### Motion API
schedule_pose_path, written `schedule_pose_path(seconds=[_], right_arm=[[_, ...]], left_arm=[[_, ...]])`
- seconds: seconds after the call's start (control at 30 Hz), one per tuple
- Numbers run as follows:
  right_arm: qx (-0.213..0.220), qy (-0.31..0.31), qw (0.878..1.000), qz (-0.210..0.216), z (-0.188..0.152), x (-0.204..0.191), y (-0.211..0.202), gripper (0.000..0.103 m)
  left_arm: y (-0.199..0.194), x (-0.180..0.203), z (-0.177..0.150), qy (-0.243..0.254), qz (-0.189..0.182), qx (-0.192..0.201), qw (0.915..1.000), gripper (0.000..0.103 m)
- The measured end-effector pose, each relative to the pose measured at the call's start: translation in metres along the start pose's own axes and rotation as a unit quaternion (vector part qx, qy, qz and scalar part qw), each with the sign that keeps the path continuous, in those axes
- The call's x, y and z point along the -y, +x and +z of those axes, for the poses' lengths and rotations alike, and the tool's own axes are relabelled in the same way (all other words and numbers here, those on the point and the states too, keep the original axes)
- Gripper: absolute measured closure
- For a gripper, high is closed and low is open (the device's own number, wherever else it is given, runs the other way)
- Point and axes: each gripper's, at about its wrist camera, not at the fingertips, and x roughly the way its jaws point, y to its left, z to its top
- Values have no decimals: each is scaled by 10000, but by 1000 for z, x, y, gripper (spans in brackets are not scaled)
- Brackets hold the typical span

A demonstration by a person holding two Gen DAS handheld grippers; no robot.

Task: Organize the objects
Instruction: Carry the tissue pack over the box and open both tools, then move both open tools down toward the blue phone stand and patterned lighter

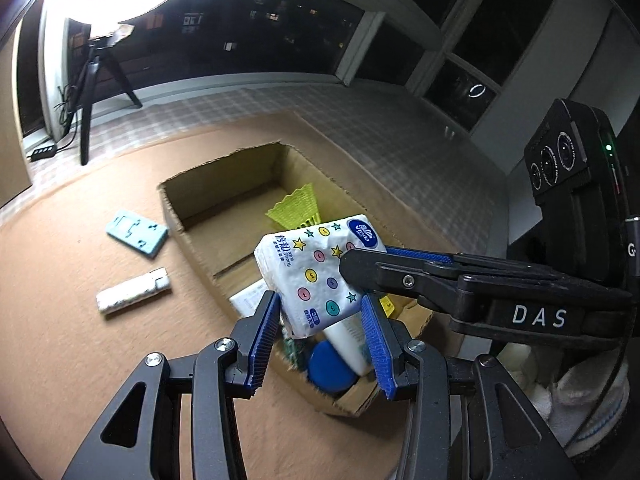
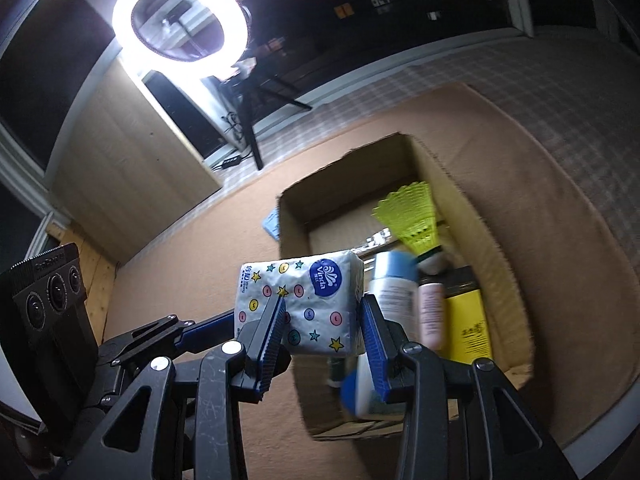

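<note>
A brown mat [image 1: 60,360] is lying under a ring light [image 2: 180,20]. Both the left gripper [image 1: 320,340] and right gripper [image 2: 324,332] are clamping one tissue pack [image 1: 316,276] — hanging over the cardboard box [image 1: 224,184], a yellow shuttlecock [image 2: 412,216] at one o'clock.

Blurred bottles [image 2: 394,296] in box [image 2: 496,240] — labels unreadable.

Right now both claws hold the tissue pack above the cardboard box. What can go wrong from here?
1. The tissue pack is soft and pinched by the left claw and the right claw at once; if they drift apart, the wrapper may tear or slip.
2. The near end of the cardboard box is crowded with bottles and a yellow shuttlecock; a drop there may leave the pack perched on top.
</note>
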Motion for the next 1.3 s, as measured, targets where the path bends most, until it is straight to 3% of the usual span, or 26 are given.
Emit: schedule_pose_path(seconds=[0.23,0.33,0.37,0.7,0.97,1.3], right_arm=[[102,-9,9999,-92,5,9,-2,65],[155,-76,9995,-246,6,7,-3,47],[157,-92,9995,-244,5,7,-4,46],[101,-66,9999,-82,-3,-1,-5,47],[-25,-82,10000,18,-17,-19,-1,46],[-311,-113,9995,17,-36,-31,8,46]], left_arm=[[8,5,10,37,54,-3,10000,56],[7,-2,12,-40,85,23,10000,51],[7,-4,13,-53,100,25,9999,50],[-14,-53,13,-412,349,124,9985,50],[-34,-109,18,-766,832,217,9934,50],[-25,-175,45,-1134,1232,178,9857,50]])
